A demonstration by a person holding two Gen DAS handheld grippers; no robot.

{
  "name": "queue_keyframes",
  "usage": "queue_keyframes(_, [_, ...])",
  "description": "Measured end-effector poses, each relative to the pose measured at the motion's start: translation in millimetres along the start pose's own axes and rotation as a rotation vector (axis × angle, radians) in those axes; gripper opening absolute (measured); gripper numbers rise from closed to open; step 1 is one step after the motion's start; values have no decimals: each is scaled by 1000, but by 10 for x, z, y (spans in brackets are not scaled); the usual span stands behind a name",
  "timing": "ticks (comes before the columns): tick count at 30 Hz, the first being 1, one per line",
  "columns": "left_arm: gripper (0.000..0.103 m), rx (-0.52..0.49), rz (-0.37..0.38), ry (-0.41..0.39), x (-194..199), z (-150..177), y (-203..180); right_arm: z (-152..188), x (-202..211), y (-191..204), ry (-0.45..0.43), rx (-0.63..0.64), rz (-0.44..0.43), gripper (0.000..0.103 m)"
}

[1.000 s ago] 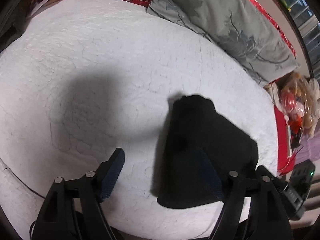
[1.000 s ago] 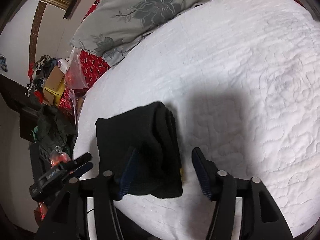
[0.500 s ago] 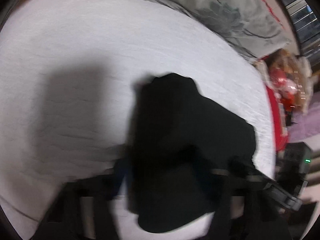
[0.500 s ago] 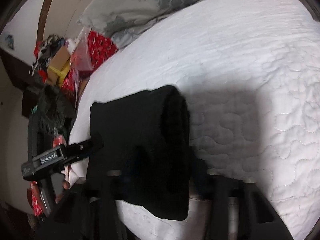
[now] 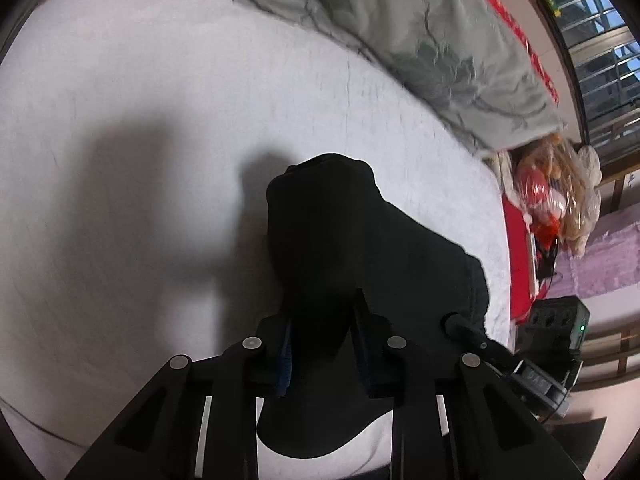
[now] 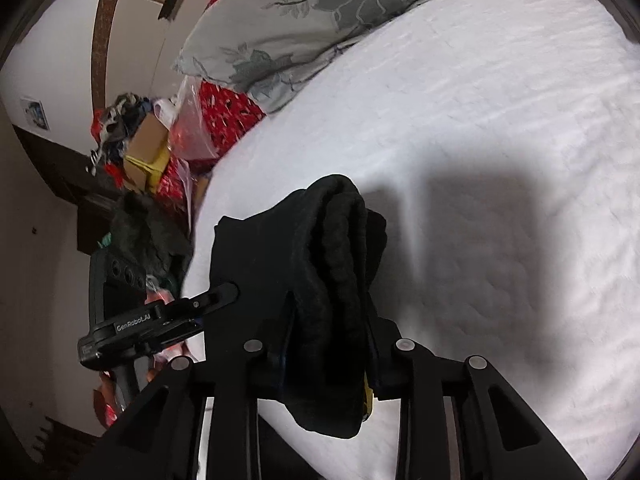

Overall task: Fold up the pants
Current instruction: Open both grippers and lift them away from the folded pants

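The black pants (image 5: 360, 248) are folded into a thick bundle near the front edge of the white quilted bed (image 5: 140, 120). My left gripper (image 5: 322, 312) is shut on the near left end of the bundle. My right gripper (image 6: 330, 320) is shut on the other end, where the stacked folds (image 6: 336, 240) show edge-on. The bundle looks lifted slightly off the quilt (image 6: 500, 160). The right gripper also shows in the left wrist view (image 5: 500, 356), and the left gripper shows in the right wrist view (image 6: 160, 320).
A grey flowered pillow (image 5: 420, 40) lies at the head of the bed, also in the right wrist view (image 6: 320, 12). Bags and toys (image 5: 560, 200) crowd the right bedside. Boxes, clothes and red bags (image 6: 152, 148) pile up beside the bed's other side.
Both grippers moved forward onto the folded pants and closed on them, one at each end. A second ago both were open with the bundle lying flat on the quilt.
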State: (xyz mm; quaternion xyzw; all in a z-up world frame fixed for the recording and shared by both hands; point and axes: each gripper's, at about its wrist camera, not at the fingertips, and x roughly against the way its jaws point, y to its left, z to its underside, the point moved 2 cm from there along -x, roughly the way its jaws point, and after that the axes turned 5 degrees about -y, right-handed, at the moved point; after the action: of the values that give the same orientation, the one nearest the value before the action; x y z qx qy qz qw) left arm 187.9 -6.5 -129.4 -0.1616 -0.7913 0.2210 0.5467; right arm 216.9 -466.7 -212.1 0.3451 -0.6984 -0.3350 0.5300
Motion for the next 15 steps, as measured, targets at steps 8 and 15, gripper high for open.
queue_keyframes(8, [28,-5,-143,-85,197,-565,159,-568,-520,462,-39,59,19,28])
queue_keyframes(15, [53,-31,-279,-62,-27,-530,327,-662,-826,307,-27,73,185,52])
